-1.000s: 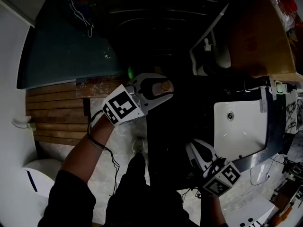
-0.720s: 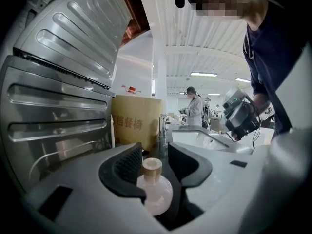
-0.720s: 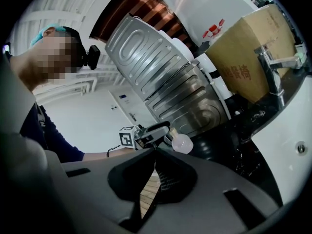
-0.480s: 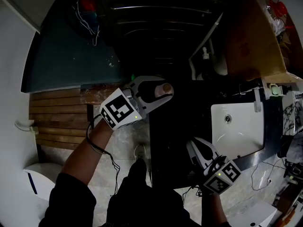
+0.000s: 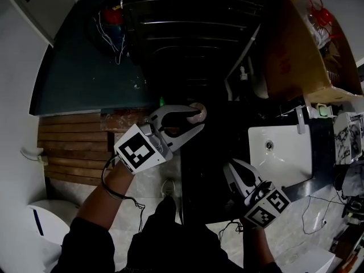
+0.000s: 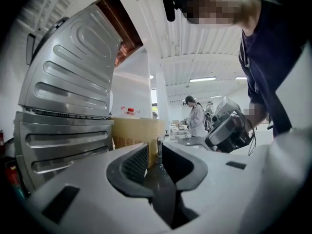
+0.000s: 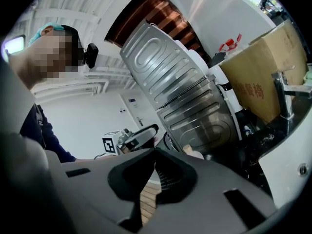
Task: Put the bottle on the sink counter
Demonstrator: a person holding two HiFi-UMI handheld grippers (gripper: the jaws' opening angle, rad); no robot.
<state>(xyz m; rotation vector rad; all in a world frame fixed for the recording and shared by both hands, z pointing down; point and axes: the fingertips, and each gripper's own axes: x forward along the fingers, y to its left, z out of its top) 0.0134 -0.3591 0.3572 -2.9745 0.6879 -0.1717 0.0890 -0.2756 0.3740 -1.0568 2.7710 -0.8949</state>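
**A:** What has changed for us?

**B:** We have drawn the left gripper (image 6: 155, 155) back toward the lower left of the head view. A second ago the bottle (image 5: 198, 114) sat deep between its jaws; now only the tan cap shows, out at the jaw tips. The jaws are closing on nothing, and that gripper's own view shows a bare gap between them.

**A:** So we have let go?

**B:** We judge so. The bottle stands at mid-frame on the dark counter (image 5: 227, 135), left of the white sink (image 5: 284, 164), so the placing looks done.

**A:** Which way does it point?

**B:** The cap faces up at us, so its long axis seems vertical. The dark body is lost against the counter, so we can't rule out a lean.

**A:** And the right gripper (image 7: 155, 154)?

**B:** It is at the lower right, with its jaws together and empty.
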